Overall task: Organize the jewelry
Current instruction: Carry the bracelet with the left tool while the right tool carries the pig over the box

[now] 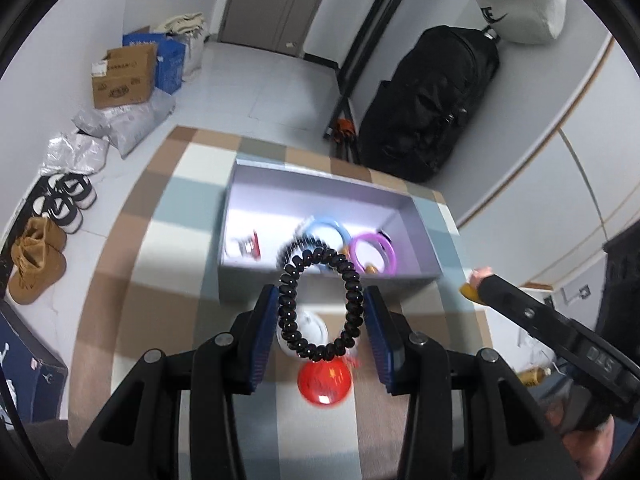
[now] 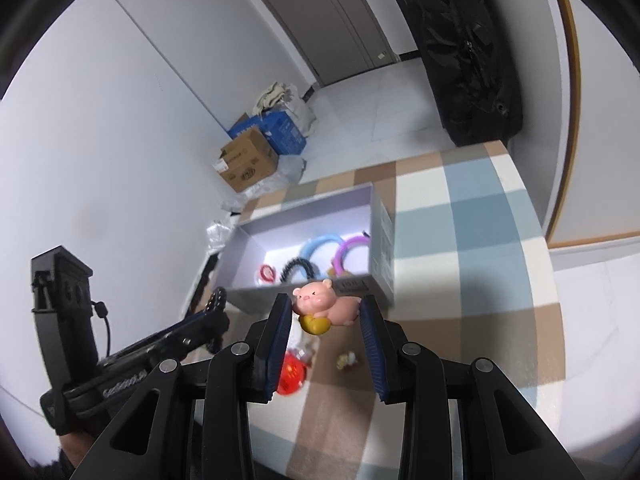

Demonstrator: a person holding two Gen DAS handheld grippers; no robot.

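On the black body of my left gripper [image 2: 124, 378], seen from the right wrist, white lettering runs along the side, starting "Gen" with the rest too blurred to read. On my right gripper [image 1: 600, 362], seen from the left wrist, raised characters look like "DLS" upside down, though I cannot be sure. The brown cardboard box [image 1: 122, 80] on the floor carries an oval logo and a shipping label, both unreadable. The dark blue shoebox [image 1: 28, 364] shows a white jumping figure.

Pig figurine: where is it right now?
In the right wrist view the pig figurine sits clamped between the right gripper pads, above the checkered cloth and just short of the open lavender box.
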